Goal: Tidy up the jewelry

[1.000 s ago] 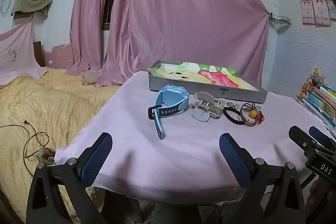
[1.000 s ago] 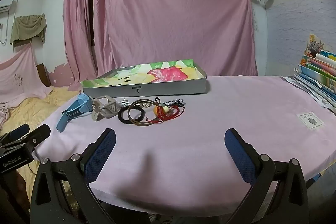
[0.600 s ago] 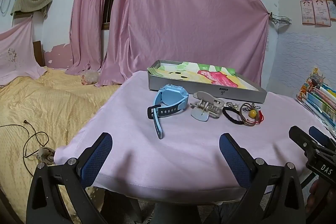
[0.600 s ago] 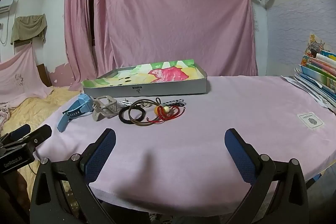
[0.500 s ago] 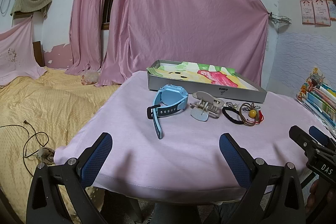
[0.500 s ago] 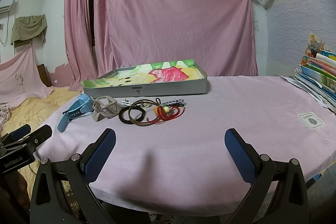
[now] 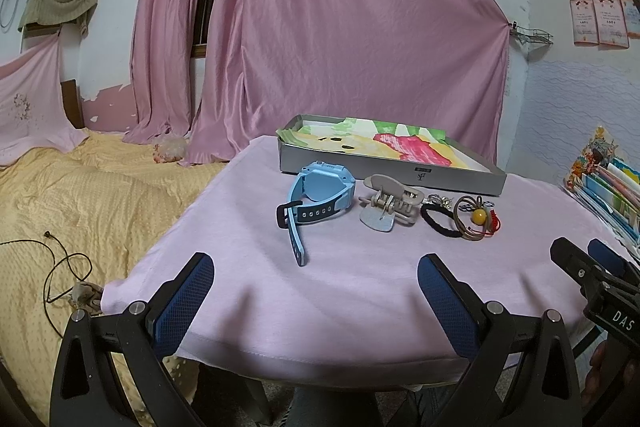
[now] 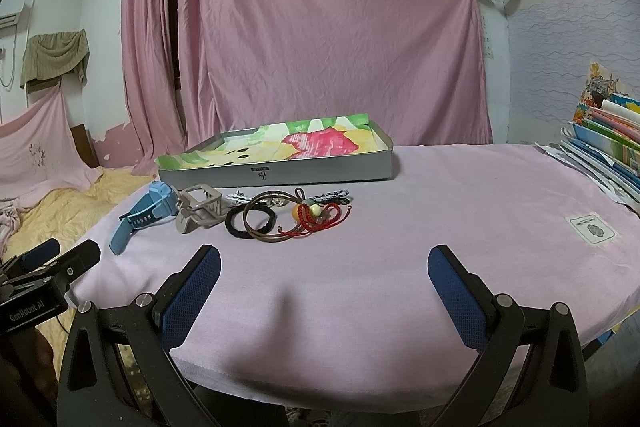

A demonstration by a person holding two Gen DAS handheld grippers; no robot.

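A blue watch (image 7: pixel 316 193) (image 8: pixel 149 210), a beige hair claw (image 7: pixel 387 205) (image 8: pixel 199 212), a black hair tie (image 7: pixel 438 219) (image 8: pixel 250 220), a brown band with a yellow bead (image 7: pixel 477 215) (image 8: pixel 298 213) and a red cord bracelet (image 8: pixel 320 221) lie in a row on the pink tablecloth (image 7: pixel 360 267) (image 8: pixel 440 211). Behind them stands a grey tray (image 7: pixel 460 181) (image 8: pixel 280 175) lined with colourful paper. My left gripper (image 7: pixel 316 285) hovers open at the near table edge, well short of the watch. My right gripper (image 8: pixel 324 277) is open too, nothing between its fingers.
A stack of books and papers (image 7: pixel 608 191) (image 8: pixel 604 151) sits at the table's right edge. A yellow bedspread (image 7: pixel 80 195) with a black cable (image 7: pixel 60 271) lies left of the table. Pink curtains (image 8: pixel 320 27) hang behind. A white label (image 8: pixel 592 229) lies on the cloth.
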